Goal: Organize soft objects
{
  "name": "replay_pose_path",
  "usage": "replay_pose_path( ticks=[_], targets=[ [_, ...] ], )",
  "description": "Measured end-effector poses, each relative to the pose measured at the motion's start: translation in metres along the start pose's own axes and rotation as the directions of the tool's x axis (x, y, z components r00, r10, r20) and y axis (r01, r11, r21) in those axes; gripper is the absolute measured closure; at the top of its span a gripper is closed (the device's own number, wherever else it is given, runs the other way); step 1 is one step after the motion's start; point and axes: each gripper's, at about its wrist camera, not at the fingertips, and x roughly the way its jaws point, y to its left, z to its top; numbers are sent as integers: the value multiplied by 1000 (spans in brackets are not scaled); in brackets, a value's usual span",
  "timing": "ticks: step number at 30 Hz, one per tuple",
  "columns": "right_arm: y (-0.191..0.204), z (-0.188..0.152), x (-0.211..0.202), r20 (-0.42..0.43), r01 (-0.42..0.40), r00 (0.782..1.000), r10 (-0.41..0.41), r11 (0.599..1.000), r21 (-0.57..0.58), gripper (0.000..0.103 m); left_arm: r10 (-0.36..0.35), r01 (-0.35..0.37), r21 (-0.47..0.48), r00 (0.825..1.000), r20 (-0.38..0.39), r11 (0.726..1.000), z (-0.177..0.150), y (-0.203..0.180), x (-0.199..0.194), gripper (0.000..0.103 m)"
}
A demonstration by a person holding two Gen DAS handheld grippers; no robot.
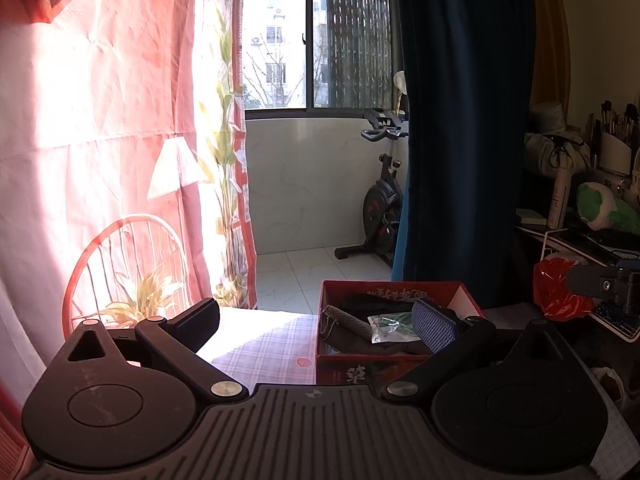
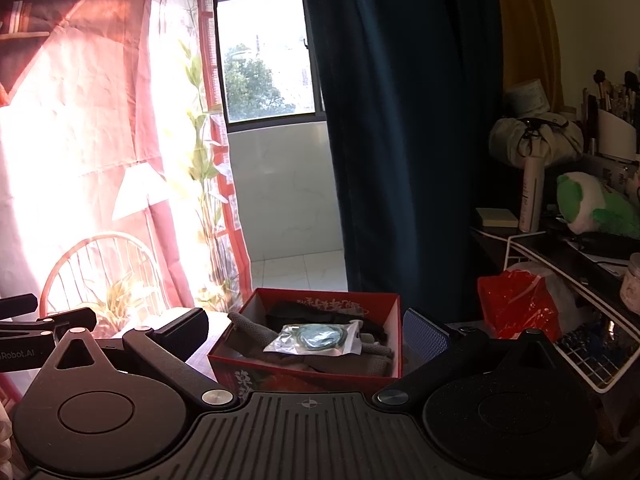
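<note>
Left wrist view: left hand-held gripper (image 1: 318,322) spread wide, empty. Red box (image 1: 466,298) sits on the desk (image 1: 264,344), ahead and right of centre; grey cloth (image 1: 352,332) and a clear packet (image 1: 386,328) lie inside.

Right wrist view: right hand-held gripper (image 2: 306,334) wide, empty. Box (image 2: 306,372) dead ahead between the fingers, packet (image 2: 316,338) on top, long axis crosswise. Right looks nearer.

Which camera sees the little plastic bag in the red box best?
The right wrist view: the plastic bag lies unblocked atop the clothes in the red box. In the left wrist view, the gripper's blue pad hides part of it.
</note>
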Motion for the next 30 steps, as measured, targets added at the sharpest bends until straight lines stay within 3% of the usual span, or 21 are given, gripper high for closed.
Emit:
replay_pose_path(
  ticks=[30],
  targets=[
    [0, 0, 3, -4, -4, 1000, 4, 1000, 2, 0, -10, 10, 1, 1000, -4, 1000, 0, 1, 2, 0]
  ],
)
